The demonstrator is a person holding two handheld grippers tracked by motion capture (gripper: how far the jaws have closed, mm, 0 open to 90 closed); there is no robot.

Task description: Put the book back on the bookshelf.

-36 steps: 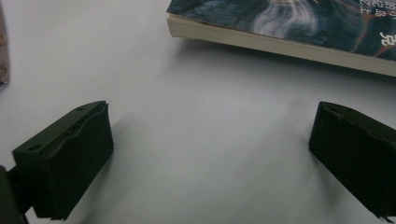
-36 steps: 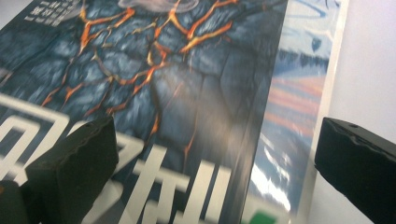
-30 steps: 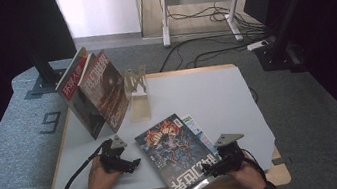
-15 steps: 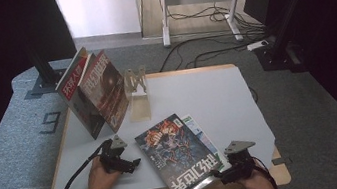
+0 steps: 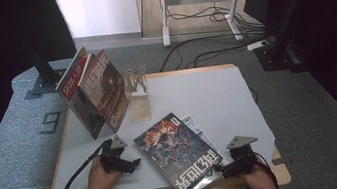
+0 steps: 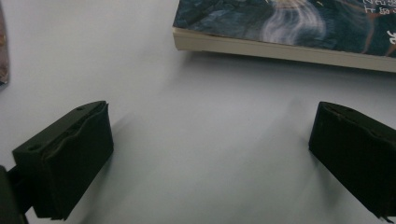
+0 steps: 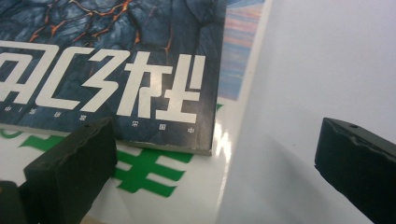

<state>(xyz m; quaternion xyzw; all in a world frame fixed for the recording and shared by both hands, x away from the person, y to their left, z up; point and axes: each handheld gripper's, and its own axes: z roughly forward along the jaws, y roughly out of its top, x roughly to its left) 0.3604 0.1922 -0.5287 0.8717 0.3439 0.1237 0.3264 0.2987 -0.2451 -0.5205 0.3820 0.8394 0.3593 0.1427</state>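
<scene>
Near the front edge of the tabletop (image 5: 216,87), my right gripper (image 5: 221,170) sits with its jaws spread wide at the near corner of the dark magazine (image 5: 177,149), which lies flat atop a white-and-green one (image 7: 154,170). My left gripper (image 5: 134,163), jaws likewise apart, rests just beside the magazine's left edge, touching nothing.
</scene>
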